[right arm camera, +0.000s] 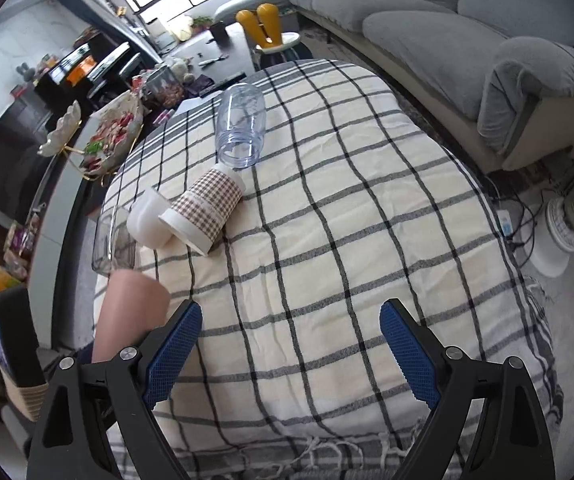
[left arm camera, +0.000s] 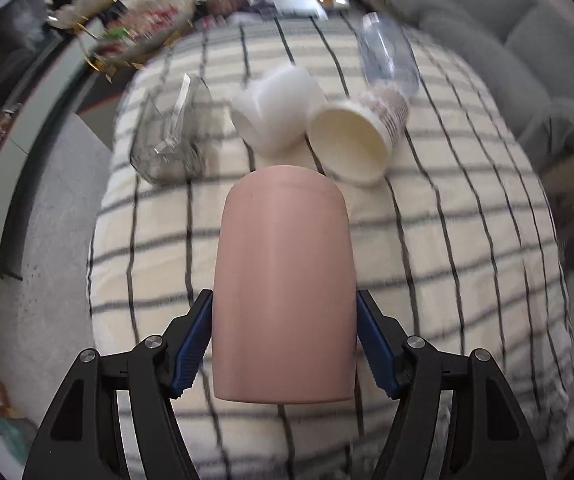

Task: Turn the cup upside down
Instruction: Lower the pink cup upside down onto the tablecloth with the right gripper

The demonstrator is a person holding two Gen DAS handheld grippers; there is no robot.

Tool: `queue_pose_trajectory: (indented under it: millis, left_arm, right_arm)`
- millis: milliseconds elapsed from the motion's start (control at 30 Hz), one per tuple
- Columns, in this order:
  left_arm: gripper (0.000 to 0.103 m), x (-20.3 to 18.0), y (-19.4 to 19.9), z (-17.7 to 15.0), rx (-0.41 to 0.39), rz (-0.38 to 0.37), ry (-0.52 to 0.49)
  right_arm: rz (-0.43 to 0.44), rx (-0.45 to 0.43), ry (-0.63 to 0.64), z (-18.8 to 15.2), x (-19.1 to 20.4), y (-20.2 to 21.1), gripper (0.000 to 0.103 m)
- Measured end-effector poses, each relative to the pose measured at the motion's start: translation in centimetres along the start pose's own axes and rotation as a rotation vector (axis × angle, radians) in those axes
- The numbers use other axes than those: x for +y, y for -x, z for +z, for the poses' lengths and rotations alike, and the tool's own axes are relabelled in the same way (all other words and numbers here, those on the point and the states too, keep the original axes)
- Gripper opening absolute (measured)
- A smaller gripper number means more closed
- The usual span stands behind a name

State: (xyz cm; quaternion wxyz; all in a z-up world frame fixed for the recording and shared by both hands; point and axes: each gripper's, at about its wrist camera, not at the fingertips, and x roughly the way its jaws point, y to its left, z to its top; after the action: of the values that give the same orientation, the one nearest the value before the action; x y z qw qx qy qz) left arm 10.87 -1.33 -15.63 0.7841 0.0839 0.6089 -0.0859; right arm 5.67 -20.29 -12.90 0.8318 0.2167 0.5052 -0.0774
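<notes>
Here, nearest the left wrist camera, the left gripper (left arm camera: 283, 346) is clamped on a pink cup (left arm camera: 283, 280), its blue pads (left arm camera: 191, 350) pressed against the cup's two sides near the lower end. The cup fills the centre of that view, its rounded closed end toward 12 o'clock, above the checked tablecloth (left arm camera: 467, 240). No brand or writing shows on its plain wall.

In the right wrist view the right gripper (right arm camera: 291, 344) stands wide apart with nothing between its blue pads (right arm camera: 407, 356), over the cloth (right arm camera: 347, 240). The pink cup (right arm camera: 131, 312) shows at 9 o'clock of that gripper, partly behind its left finger.

Farther off, toward 12 o'clock, four other vessels lie on their sides: a clear glass jug (left arm camera: 167, 136) at 11 o'clock, a white cup (left arm camera: 279, 112), a checked paper cup (left arm camera: 351, 140) touching it with its mouth toward the camera, and a clear plastic cup (left arm camera: 387, 56) just beyond. The paper cup (right arm camera: 203, 212) carries small print, too blurred to read.

A grey sofa (right arm camera: 467, 40) runs along the far right.
</notes>
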Motion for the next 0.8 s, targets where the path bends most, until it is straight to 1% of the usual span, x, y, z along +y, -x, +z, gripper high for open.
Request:
queue_pose_trajectory:
  millis: [100, 133, 200, 233, 267, 333, 467, 633, 800]
  left_arm:
    - [0.068, -1.1, 0.2, 0.7, 0.144, -0.019, -0.054]
    - [0.068, -1.4, 0.1, 0.8, 0.181, -0.025, -0.065]
    - [0.068, -2.1, 0.0, 1.0, 0.281, -0.046, -0.083]
    - [0.068, -2.3, -0.2, 1.2, 0.313, -0.047, -0.087]
    - [0.068, -2.6, -0.5, 1.5, 0.363, -0.049, -0.095]
    - [0.068, -2.9, -0.9, 2.1, 0.423, -0.040, -0.106]
    - [0.068, -3.7, -1.5, 3.4, 0.527, -0.031, -0.120]
    - [0.068, -4.4, -2.2, 5.1, 0.630, -0.002, -0.130]
    - [0.068, -4.9, -3.4, 6.6, 0.701, 0.008, -0.150]
  right_arm:
    - [0.007, 0.008, -0.014, 0.6, 0.0, 0.3, 0.091]
    - [0.011, 0.013, -0.022, 0.8, 0.0, 0.4, 0.091]
    - [0.016, 0.019, -0.039, 1.2, -0.2, 0.5, 0.091]
    - [0.017, 0.021, -0.053, 1.6, -0.4, 0.5, 0.091]
    - [0.016, 0.025, -0.067, 1.9, -0.6, 0.5, 0.091]
    - [0.013, 0.035, -0.090, 2.5, -1.0, 0.4, 0.091]
    - [0.007, 0.053, -0.112, 3.9, -1.3, -0.2, 0.091]
    - [0.019, 0.087, -0.123, 5.6, -1.3, -1.3, 0.091]
    - [0.034, 0.128, -0.136, 6.8, -1.3, -3.0, 0.091]
